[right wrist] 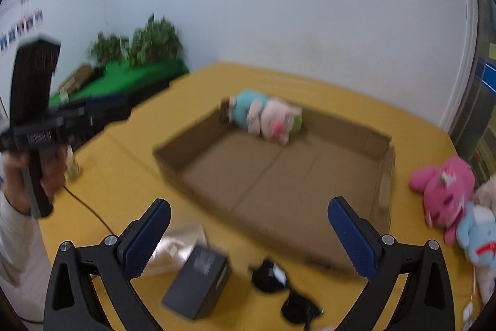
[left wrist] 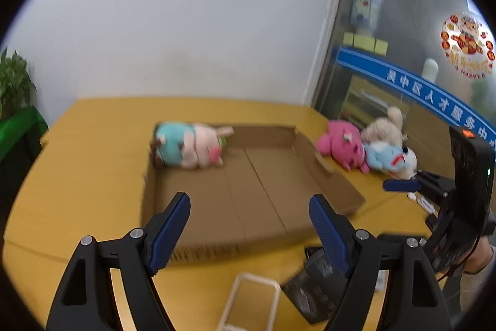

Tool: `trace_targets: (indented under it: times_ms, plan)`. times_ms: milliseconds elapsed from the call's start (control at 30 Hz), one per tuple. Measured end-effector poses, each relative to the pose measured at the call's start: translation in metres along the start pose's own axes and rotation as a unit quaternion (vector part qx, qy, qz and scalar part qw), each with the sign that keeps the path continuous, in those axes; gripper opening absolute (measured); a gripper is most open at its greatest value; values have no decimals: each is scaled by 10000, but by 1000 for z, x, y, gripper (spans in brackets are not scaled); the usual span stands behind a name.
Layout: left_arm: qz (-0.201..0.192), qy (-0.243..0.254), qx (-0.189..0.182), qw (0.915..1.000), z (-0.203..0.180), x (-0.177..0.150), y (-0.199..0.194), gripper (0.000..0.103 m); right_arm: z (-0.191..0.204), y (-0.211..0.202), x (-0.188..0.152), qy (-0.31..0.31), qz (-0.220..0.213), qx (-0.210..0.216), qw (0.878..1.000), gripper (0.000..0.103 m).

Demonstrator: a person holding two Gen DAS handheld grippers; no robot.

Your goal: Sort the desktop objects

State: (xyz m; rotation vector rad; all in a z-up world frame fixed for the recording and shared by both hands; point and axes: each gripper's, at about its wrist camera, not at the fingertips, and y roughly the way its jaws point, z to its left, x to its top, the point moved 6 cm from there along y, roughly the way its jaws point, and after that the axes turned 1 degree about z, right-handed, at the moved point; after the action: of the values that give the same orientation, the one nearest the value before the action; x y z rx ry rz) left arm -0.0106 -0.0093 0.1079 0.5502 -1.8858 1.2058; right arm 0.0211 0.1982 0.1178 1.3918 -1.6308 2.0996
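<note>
1. Left gripper (left wrist: 249,207) fills the frame's bottom, fingers wide, holding nothing.
2. Right gripper (right wrist: 249,217) likewise gapes, holding nothing.
3. Black box (right wrist: 198,281) lies at lower centre.
4. Tray (right wrist: 383,176) holds a pig plush (right wrist: 268,115), centre.
5. Pink plush (right wrist: 443,191) lies right of it.

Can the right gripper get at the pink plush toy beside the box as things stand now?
Probably yes. The right gripper is open and empty, and the pink plush toy lies outside the cardboard box, on the table at its right. Nothing covers it; only the blue plush touches it.
</note>
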Motion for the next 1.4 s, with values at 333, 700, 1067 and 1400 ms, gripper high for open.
trace_targets:
  times_ms: [333,700,1067,1400]
  plan:
    - [789,-732,-648,9921,-17,-96,12,79,44,57,-92,3,986,-131,9950,94]
    - [1202,-1024,-995,9824,-23,-133,30,79,-12,50,-155,2263,793,1471,9596,48]
    - [1788,-1209,-1305,9677,-44,-166,57,79,0,60,-206,3135,1188,2342,9126,75]
    - [2020,-1165,-1571,9597,-66,-171,91,79,18,21,-215,984,1290,693,9843,101]
